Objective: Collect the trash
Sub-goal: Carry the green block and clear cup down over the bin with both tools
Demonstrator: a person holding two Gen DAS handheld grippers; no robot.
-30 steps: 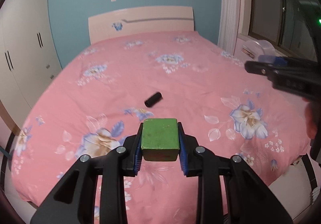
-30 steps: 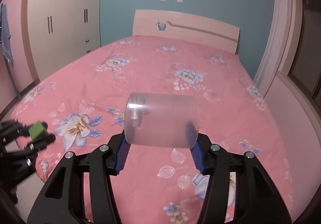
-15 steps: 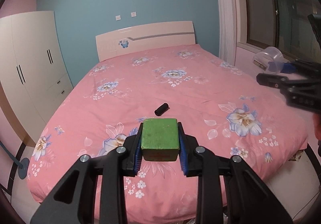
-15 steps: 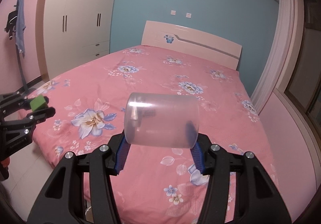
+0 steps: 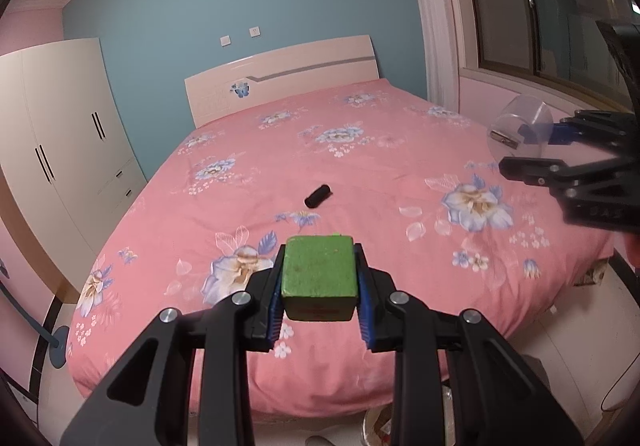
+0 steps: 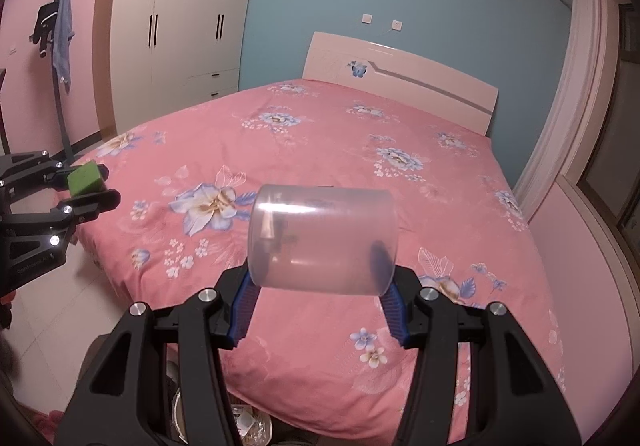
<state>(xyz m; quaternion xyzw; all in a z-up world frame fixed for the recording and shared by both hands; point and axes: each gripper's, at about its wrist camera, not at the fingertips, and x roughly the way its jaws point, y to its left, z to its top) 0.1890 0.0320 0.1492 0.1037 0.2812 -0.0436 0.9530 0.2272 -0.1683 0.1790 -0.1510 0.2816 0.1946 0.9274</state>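
My left gripper [image 5: 319, 286] is shut on a green block [image 5: 319, 274] and holds it in the air past the foot of the bed. It also shows at the left of the right wrist view [image 6: 86, 182]. My right gripper [image 6: 322, 286] is shut on a clear plastic cup [image 6: 324, 238] lying sideways between the pads. That cup shows at the right of the left wrist view [image 5: 520, 130]. A small black cylinder [image 5: 317, 196] lies on the pink floral bedspread [image 5: 360, 174] near the middle of the bed.
A cream wardrobe [image 5: 60, 134] stands left of the bed, a headboard [image 5: 288, 74] against the blue wall. A window sill [image 5: 532, 94] runs along the right. A coat stand [image 6: 56, 46] stands by the wardrobe. A container with scraps [image 6: 248, 426] sits on the floor below the grippers.
Both grippers have pulled back and risen from the bed, each still holding its object. More of the room and the floor at the bed's foot shows now.
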